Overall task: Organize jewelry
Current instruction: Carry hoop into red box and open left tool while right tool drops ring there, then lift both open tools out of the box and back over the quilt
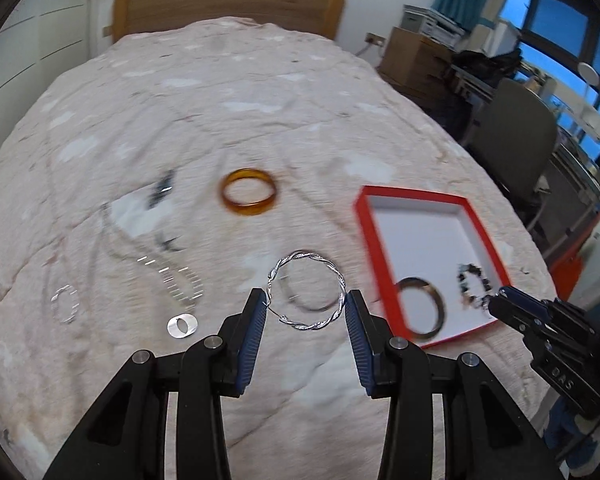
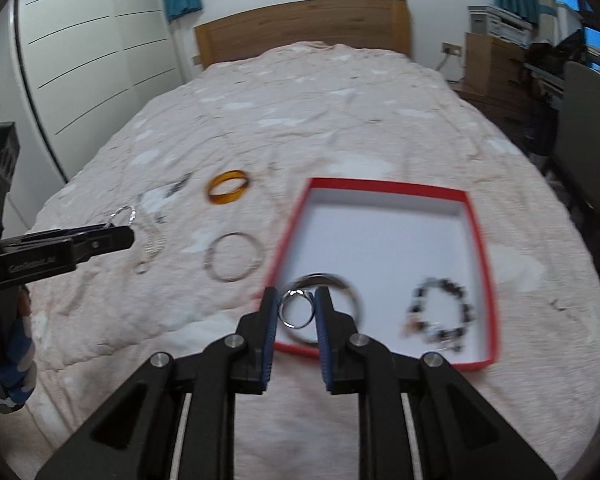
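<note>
- Left gripper (image 1: 306, 304) clamps the twisted silver hoop (image 1: 306, 292); the red box (image 1: 420, 208) lies to its right.
- Right gripper (image 2: 297, 308), clamped on a small ring (image 2: 296, 308), hangs at the box's near-left corner, nearer.

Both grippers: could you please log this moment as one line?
left gripper: shut on twisted hoop | right gripper: shut on ring | red box: holds bangle, bead bracelet
</note>
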A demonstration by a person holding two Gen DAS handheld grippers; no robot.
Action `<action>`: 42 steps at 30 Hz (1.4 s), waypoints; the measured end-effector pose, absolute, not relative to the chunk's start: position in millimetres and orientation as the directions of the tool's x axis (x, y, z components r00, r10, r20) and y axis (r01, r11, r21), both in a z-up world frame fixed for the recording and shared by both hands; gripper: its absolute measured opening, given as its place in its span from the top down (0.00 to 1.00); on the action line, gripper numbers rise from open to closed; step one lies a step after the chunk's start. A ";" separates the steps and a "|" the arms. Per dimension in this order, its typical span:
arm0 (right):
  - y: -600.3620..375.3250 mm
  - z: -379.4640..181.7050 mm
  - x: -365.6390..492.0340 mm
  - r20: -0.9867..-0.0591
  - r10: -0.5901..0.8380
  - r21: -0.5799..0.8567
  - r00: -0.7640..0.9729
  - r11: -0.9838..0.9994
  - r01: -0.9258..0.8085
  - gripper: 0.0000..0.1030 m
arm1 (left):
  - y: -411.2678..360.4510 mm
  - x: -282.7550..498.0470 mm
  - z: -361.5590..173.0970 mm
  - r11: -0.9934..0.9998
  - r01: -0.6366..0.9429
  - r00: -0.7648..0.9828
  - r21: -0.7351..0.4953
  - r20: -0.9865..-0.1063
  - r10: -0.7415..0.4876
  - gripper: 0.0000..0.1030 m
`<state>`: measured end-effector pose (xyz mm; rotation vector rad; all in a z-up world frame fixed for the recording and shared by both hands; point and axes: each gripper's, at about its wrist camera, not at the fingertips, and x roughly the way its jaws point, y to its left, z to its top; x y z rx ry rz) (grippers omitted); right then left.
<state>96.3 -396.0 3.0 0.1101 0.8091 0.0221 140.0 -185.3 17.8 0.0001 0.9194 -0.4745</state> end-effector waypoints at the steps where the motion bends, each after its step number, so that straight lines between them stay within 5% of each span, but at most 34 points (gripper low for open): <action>1: -407.9 1.3 99.4 -0.726 0.042 0.095 0.687 0.995 0.039 0.83 | -199.1 142.9 17.4 0.890 0.411 0.505 -0.200 -0.763 -0.404 0.61; 17: -493.9 -69.3 143.7 -0.831 0.005 0.034 0.556 0.999 0.042 0.83 | -353.3 196.7 -49.5 0.826 0.547 0.377 -0.137 -0.841 -0.389 0.61; 31: -491.0 -72.8 143.2 -0.839 -0.021 -0.012 0.544 1.000 0.019 0.82 | -355.2 197.2 -62.3 0.819 0.565 0.377 -0.094 -0.854 -0.358 0.57; 35: -492.3 -61.3 134.3 -0.833 -0.041 -0.026 0.551 0.999 0.034 0.70 | -349.2 190.5 -50.8 0.814 0.572 0.380 -0.103 -0.846 -0.374 0.48; 42: -489.0 -17.2 105.6 -0.796 -0.067 -0.023 0.602 0.996 0.081 0.70 | -318.6 164.8 -9.5 0.810 0.572 0.414 -0.128 -0.808 -0.420 0.47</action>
